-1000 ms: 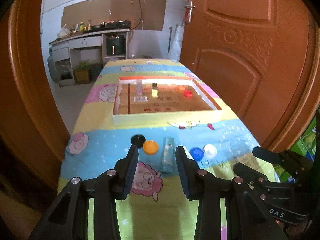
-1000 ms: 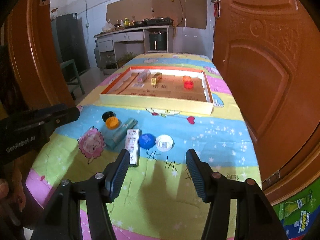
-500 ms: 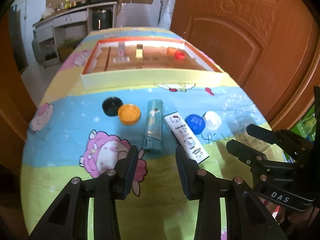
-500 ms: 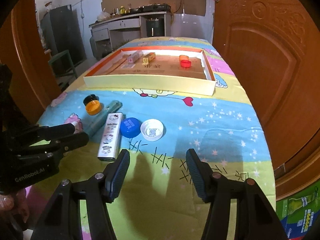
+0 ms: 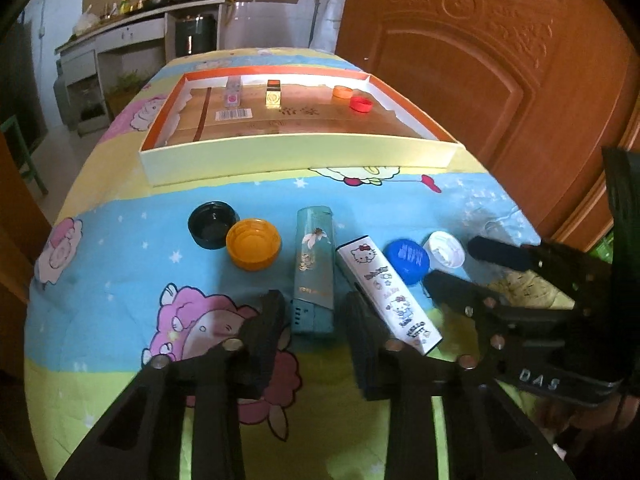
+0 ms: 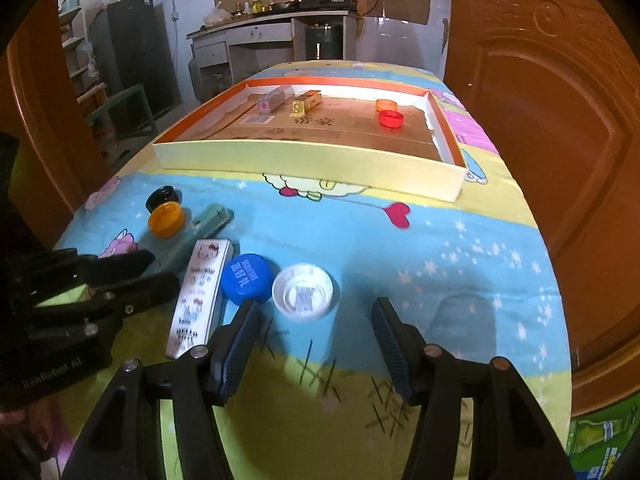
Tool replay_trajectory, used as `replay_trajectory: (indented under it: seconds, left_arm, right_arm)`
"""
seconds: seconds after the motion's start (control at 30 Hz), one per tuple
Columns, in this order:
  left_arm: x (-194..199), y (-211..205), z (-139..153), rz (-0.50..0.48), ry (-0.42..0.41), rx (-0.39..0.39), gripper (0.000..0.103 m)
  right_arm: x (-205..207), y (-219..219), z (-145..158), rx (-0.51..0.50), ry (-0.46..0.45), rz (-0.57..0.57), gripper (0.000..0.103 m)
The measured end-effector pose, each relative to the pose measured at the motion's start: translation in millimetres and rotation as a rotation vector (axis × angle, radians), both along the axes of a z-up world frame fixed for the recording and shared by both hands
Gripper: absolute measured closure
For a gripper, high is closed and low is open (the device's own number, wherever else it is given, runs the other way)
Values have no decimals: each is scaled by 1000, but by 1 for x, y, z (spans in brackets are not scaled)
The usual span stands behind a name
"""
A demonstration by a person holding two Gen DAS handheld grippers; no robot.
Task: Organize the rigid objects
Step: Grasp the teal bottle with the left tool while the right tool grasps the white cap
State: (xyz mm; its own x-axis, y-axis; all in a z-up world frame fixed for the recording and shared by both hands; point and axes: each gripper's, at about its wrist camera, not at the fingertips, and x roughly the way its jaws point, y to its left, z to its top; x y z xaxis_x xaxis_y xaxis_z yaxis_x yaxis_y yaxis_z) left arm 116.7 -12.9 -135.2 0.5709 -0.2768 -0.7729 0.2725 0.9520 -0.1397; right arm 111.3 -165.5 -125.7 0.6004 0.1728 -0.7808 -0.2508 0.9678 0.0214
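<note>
Because the open left gripper (image 5: 314, 316) is lined up on the near end of the teal box (image 5: 314, 268), with the Hello Kitty box (image 5: 390, 292) just beside its right finger, that neighbour could be nudged on closing. The right gripper (image 6: 312, 316), also open, is held just short of the white cap (image 6: 303, 290), whose low rim could slip from a grip.

Blue cap (image 6: 247, 277), orange cap (image 5: 253, 243).
</note>
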Motion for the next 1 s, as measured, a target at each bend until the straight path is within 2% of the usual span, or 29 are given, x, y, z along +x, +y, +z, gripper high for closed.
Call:
replay_trajectory:
  seconds: [0.07,0.13,0.2,0.57,0.87,1.0]
  left_arm:
    - [1,-2,0,-10,-7,20,79]
    - [1,-2,0,-15,-8,24,79]
    - [1,0,0,-15,-8,14,80]
    - [-4,5,2,-3,-13,-31,80]
    - [-17,7,21,-9,-41,-40,80]
    - [-17,4,19,-15,-3,-19,80]
  right_arm:
    - [4,4,-1,-23,-3,3,51]
    - [6,7,0,-11,0,18,67]
    - [7,9,0,-12,1,20,73]
    - [-3,5,3,17,12,12,73]
    - [-19,1,21,20,-23,11,73]
    - [-25,2,26,20,-28,20,73]
